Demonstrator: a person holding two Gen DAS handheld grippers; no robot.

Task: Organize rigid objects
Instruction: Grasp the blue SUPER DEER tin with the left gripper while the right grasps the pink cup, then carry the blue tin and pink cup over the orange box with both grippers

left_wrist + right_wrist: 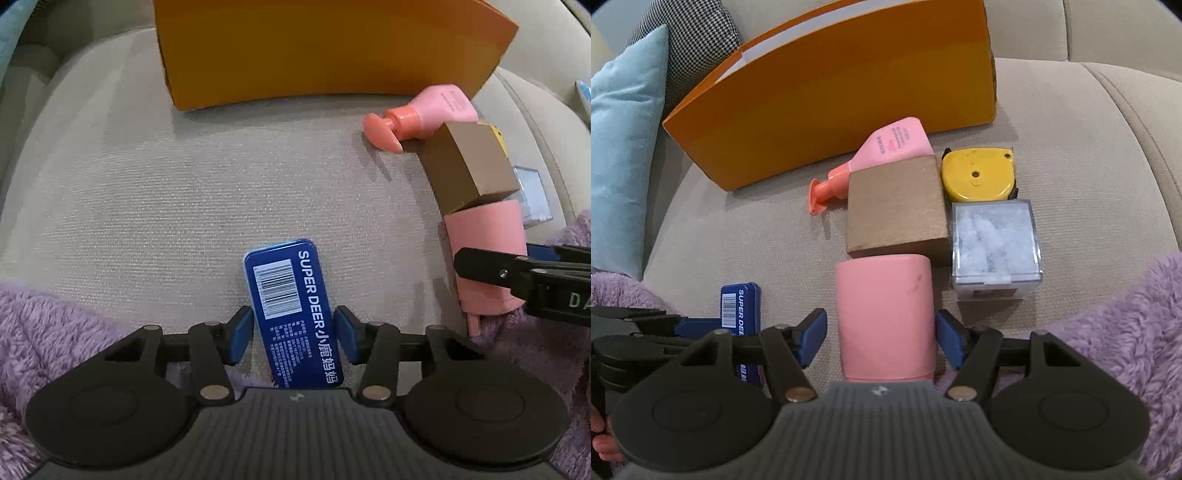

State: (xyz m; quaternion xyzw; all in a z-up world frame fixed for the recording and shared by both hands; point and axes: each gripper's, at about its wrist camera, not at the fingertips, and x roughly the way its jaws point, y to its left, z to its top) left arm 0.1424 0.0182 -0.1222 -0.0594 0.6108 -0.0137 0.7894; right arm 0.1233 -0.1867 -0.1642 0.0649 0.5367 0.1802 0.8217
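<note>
A blue "SUPER DEER" tin [291,306] lies flat on the beige sofa seat [184,192]. My left gripper [293,325] is shut on it, one blue pad against each long side. From the right wrist view the same tin [740,310] shows at the left with the left gripper's fingers [698,326] on it. A pink cylindrical container [884,317] lies between the pads of my right gripper [881,325]. That gripper is open, with a strip of sofa showing beside its left pad. One right finger [480,266] crosses the pink container [487,236] in the left wrist view.
An orange box [849,88] stands at the back. In front of it lie a pink pump bottle [894,147], a brown carton [897,210], a yellow tape measure [979,173] and a clear plastic cube [995,243]. A purple fleece blanket [1108,332] covers the near edge; a teal cushion [624,147] sits left.
</note>
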